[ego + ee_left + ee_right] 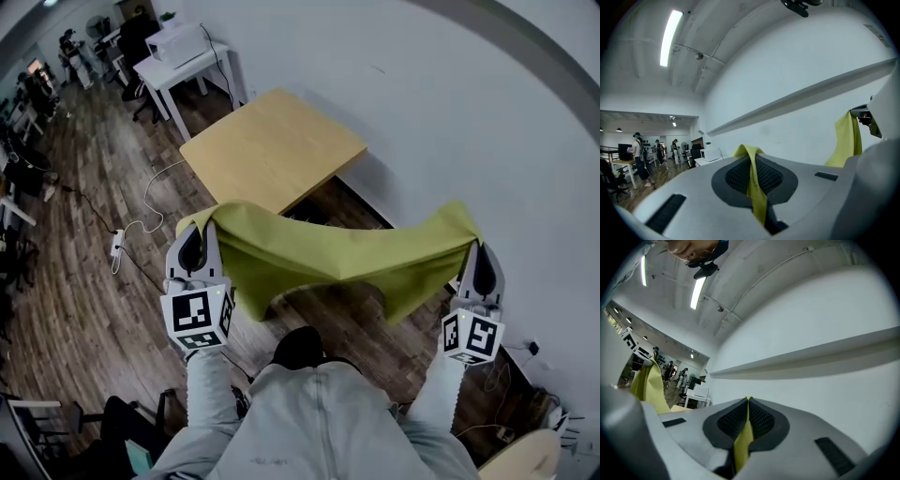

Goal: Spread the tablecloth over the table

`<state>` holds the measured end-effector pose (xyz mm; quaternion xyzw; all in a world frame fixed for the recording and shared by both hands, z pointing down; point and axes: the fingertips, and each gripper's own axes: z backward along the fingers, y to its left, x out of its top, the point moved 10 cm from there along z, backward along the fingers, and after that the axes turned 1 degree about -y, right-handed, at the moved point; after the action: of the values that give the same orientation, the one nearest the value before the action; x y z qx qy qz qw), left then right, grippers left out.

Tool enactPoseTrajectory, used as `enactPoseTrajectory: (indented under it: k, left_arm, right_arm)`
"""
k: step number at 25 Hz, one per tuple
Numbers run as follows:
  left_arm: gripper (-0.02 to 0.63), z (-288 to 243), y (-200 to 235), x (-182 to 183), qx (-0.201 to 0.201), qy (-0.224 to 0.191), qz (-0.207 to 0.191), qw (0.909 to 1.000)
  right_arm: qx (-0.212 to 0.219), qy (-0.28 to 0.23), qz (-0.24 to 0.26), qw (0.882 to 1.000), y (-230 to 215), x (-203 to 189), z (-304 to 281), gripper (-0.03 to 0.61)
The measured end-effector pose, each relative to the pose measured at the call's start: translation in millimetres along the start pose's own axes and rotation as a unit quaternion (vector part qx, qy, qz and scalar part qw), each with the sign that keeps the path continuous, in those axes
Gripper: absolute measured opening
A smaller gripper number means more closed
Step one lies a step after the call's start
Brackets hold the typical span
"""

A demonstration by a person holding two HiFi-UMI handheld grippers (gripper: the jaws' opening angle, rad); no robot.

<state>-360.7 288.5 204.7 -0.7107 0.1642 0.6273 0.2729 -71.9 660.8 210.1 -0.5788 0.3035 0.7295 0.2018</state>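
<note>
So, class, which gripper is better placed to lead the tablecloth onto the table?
Left, probably. Both grippers are shut on the tablecloth, but the left gripper hangs nearer the table; the right gripper is off beside the wall.

The tablecloth (pixel 328 253) is a yellow-green sheet held up in the air and stretched sideways. One upper corner is pinched in the left gripper (pixel 195 242), the other in the right gripper (pixel 483 264). Its middle sags in soft folds. The table (pixel 272 145), a bare light-wood square, stands at 11 o'clock from it.
</note>
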Motion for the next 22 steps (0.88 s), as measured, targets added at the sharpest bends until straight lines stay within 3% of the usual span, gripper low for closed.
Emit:
enactPoseTrajectory:
  k: [8,22]
  left_arm:
    - [0.025,-47.7,2.6,11.9,0.021,-0.019,-0.008,0.9996]
    - [0.025,-245.4,52.7,9.7,0.064,-0.008,0.003,0.9979]
  right_arm:
    - [-0.002,-0.031,0.006,1.0,-14.7,-0.4,-62.2,0.021]
    - [0.012,-0.035,0.012,0.999,12.7,-30.7,-304.4,0.021]
